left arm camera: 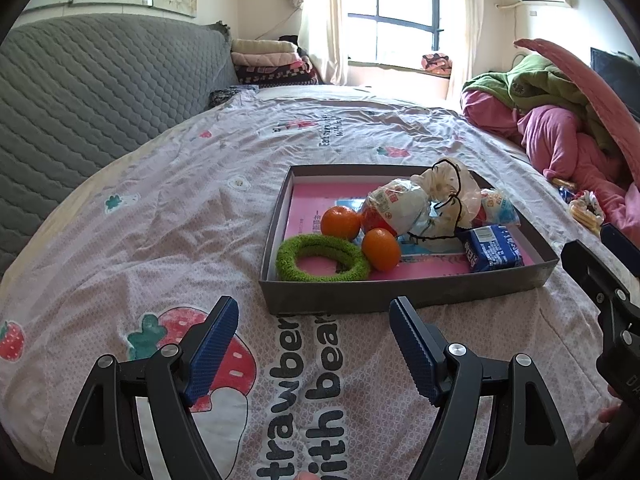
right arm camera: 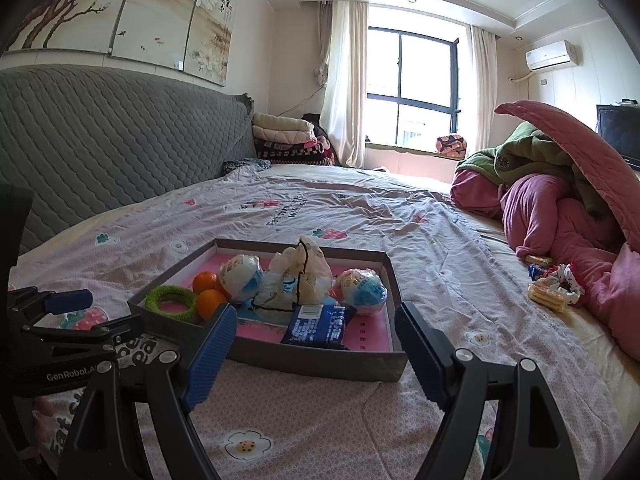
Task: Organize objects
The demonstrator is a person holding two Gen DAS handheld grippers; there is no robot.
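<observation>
A shallow grey tray with a pink liner lies on the bed. In it are a green fuzzy ring, two oranges, a blue packet, wrapped round snacks and a crumpled plastic bag with a black string. My left gripper hovers open and empty just short of the tray's near wall. My right gripper is also open and empty, in front of the tray's near wall. Loose biscuit packs and a frilly scrunchie lie on the bed to the right.
The strawberry-print bedsheet spreads wide to the left of the tray. A grey quilted headboard stands at the left. Piled pink and green bedding crowds the right side, with folded blankets at the far end.
</observation>
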